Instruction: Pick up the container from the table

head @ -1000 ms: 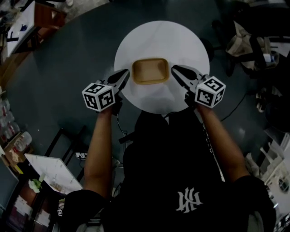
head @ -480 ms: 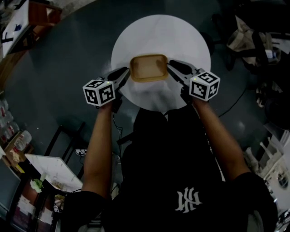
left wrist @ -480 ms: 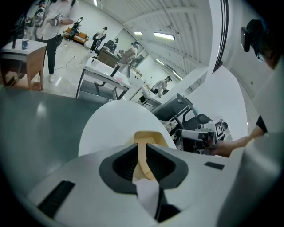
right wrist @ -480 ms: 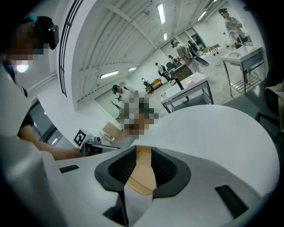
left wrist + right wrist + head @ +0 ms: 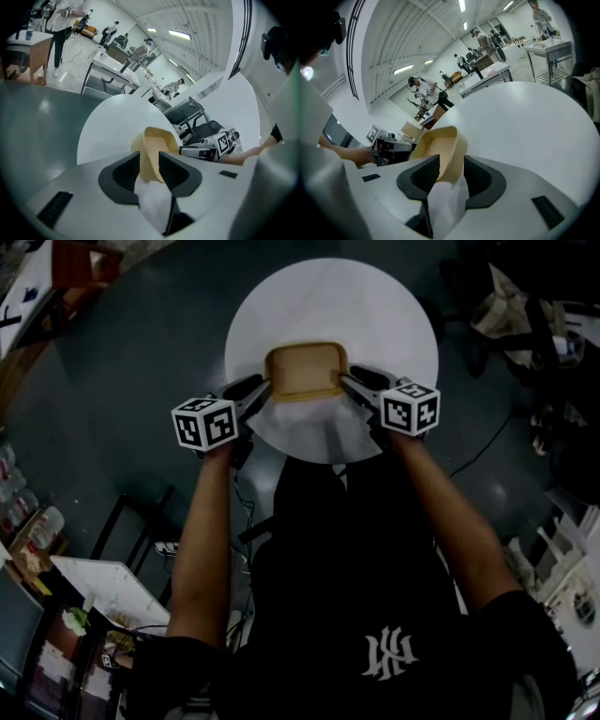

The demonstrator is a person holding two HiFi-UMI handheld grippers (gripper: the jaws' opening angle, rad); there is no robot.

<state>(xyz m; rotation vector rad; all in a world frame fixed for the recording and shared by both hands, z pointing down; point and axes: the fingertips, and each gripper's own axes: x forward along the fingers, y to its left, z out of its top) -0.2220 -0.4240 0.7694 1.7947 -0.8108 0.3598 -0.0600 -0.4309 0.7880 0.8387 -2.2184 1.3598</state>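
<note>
**tubguy:** How's that tan container (image 5: 305,371) going to handle? It's sitting on the near half of the round white surface (image 5: 328,296), one short end toward each gripper.

**benchrat:** Looks like a shallow plastic tub, and it's empty. So I'd guess it's light and fairly stiff, maybe a bit flexy at the rim, and smooth enough to slip. I'd grab it by the two end walls. That's pretty much how it's lined up. The left gripper (image 5: 258,392) and right gripper (image 5: 352,385) have both just been opening their fingers (image 5: 176,171). Each pair now stands wide astride an end wall, one finger inside the tub and one outside. As far as I can see they aren't squeezing yet.

**tubguy:** Anything around it to worry about?

**benchrat:** Not really. The top looks smooth, so the tub could skate if only one side pushes. The room's a big bright hall with a dark floor (image 5: 122,381). There's a chair (image 5: 197,117) just past the surface, and the benches and people are well back.
</note>
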